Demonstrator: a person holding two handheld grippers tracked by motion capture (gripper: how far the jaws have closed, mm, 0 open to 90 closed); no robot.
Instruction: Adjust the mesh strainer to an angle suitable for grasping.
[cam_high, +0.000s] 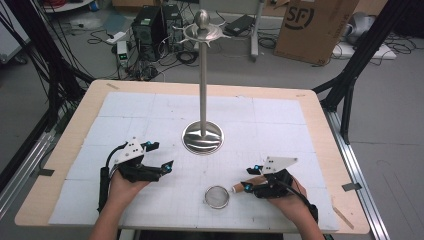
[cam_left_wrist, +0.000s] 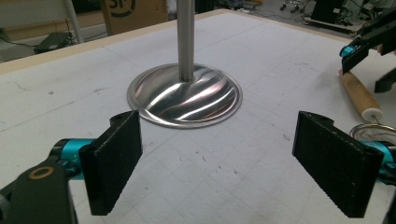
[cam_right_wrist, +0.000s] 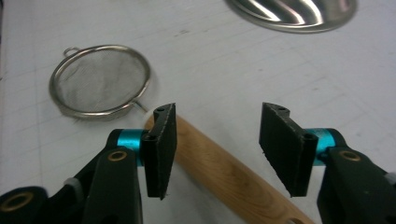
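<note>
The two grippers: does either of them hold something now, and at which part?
Nothing is held. The left gripper is open over bare table. The right gripper is open with its jaws on both sides of the strainer's wooden handle, not closed on it.

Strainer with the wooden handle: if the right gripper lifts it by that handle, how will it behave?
The strainer probably feels light: thin wire rim, fine mesh. Its round wooden handle, lying between the open right gripper jaws, may twist or roll. The mesh end will likely sag; it sits far from the grip.

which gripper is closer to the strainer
Right. The right gripper is open over the strainer handle; the left gripper is open, off to its left.
</note>
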